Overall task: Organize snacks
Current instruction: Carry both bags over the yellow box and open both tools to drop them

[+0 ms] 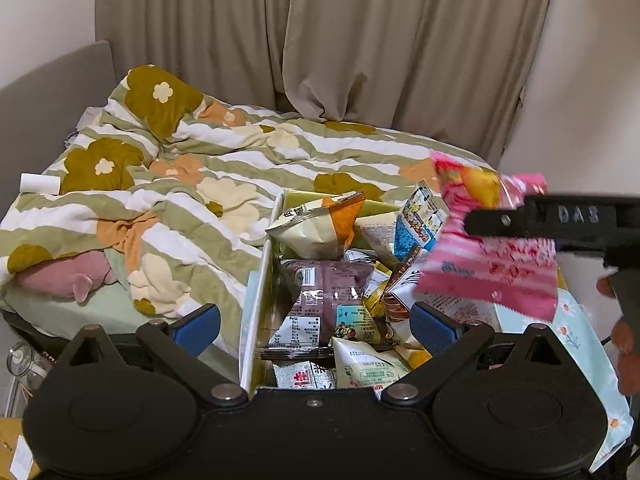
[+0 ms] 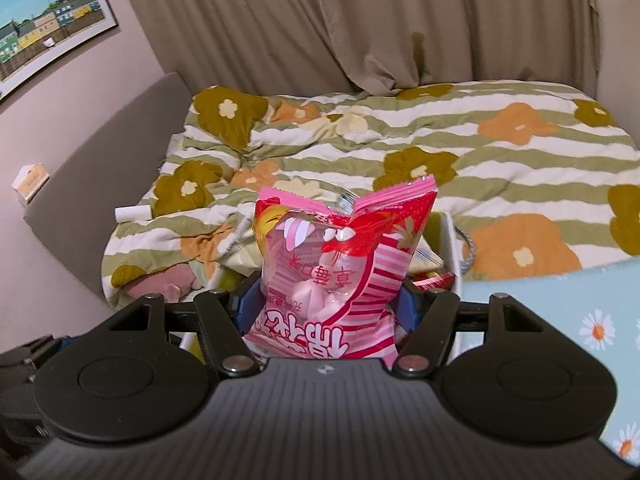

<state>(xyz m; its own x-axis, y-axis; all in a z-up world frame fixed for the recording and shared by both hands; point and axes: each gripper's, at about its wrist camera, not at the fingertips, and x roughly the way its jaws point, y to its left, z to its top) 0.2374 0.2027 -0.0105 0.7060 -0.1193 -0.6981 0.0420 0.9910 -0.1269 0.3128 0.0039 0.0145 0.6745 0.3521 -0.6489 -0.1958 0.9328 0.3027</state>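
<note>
1. Right gripper point(image 2: 326, 304) clamps the pink marshmallow bag point(image 2: 340, 264), suspended above the white snack box point(image 1: 256, 280).
2. Left gripper point(image 1: 316, 324) hovers spread wide over the box's packets, holding nothing.

Your right gripper point(image 2: 328, 306) was clamped on the pink snack bag point(image 2: 340, 264), its blue pads point(image 2: 250, 304) pressed against both sides of the packet, which stood up between them and rose well past the fingertips. From the other camera the same gripper point(image 1: 532, 222) reached in from the right, held level and above, the packet hanging across its fingers. Just below and behind it your hand point(image 1: 626, 336) showed at the frame's edge. Your left gripper point(image 1: 316, 326) was spread wide, its blue pads point(image 1: 434, 328) well apart with nothing between them, pointing forward and downward.
</note>
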